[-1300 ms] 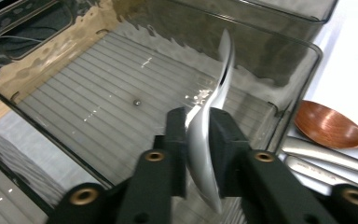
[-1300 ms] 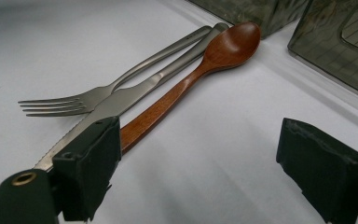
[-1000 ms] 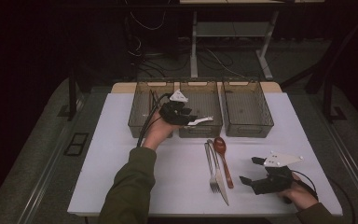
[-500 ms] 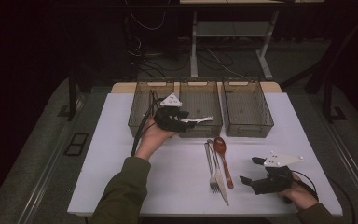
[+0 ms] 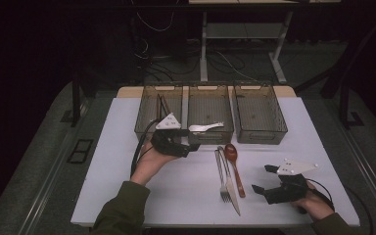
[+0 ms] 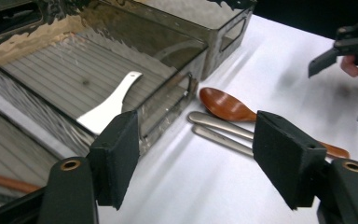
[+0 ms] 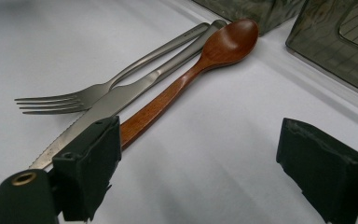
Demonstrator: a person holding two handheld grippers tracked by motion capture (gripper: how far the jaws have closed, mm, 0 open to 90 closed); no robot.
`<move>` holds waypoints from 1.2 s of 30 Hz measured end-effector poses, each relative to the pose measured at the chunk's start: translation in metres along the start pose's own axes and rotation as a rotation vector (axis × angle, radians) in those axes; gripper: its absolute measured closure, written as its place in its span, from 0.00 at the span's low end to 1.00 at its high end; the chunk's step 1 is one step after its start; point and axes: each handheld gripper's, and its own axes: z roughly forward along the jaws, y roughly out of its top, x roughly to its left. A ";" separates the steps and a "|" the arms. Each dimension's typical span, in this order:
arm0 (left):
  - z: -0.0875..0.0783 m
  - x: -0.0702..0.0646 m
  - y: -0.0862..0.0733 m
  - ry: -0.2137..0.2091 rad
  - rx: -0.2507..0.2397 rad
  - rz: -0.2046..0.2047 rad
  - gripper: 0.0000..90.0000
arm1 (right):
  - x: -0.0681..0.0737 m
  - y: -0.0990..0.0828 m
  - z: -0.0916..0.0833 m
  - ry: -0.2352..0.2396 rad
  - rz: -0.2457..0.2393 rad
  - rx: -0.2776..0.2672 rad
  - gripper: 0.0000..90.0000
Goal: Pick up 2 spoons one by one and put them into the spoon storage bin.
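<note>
Item: white spatula [image 6: 109, 105], lying flat in the middle bin [image 5: 210, 128]. Light, stiff, slick; take it by the narrow handle. Your left gripper [image 5: 192, 143] has just been opening its jaws, nothing between them. Your right gripper [image 5: 262, 178] rests wide open, empty, near the wooden spoon [image 7: 205, 56].

Three smoky plastic bins [image 5: 210, 113] are being counted in a row along the far edge of the table [image 5: 127, 186]. On the white top — one fork [image 5: 220, 172], one knife [image 5: 230, 182] and one wooden spoon [image 5: 235, 166] are being tallied, three utensils lying together. One flat silver spatula [image 5: 204, 127] is being seen in the middle bin, and thin brown sticks [image 5: 162, 105] in the left bin — their number cannot be made out. Two handheld grippers are being counted: left gripper [image 5: 192, 142], right gripper [image 5: 263, 179].
</note>
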 end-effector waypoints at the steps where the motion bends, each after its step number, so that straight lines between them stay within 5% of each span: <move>1: -0.002 -0.002 -0.003 0.002 -0.001 0.000 0.32 | 0.000 0.000 0.000 0.000 0.001 0.002 0.15; 13: -0.024 -0.020 -0.046 0.022 0.043 -0.023 0.24 | -0.001 0.000 -0.001 -0.006 0.004 -0.007 0.15; 22: -0.044 -0.027 -0.082 0.034 0.029 -0.058 0.16 | -0.001 0.001 -0.001 -0.016 0.008 -0.010 0.15; 30: -0.054 -0.028 -0.102 0.077 0.032 -0.054 0.00 | -0.004 0.004 -0.001 -0.054 0.051 0.000 0.15; 36: -0.057 -0.026 -0.105 0.088 0.034 -0.085 0.00 | -0.005 0.010 0.002 -0.048 0.079 -0.004 0.15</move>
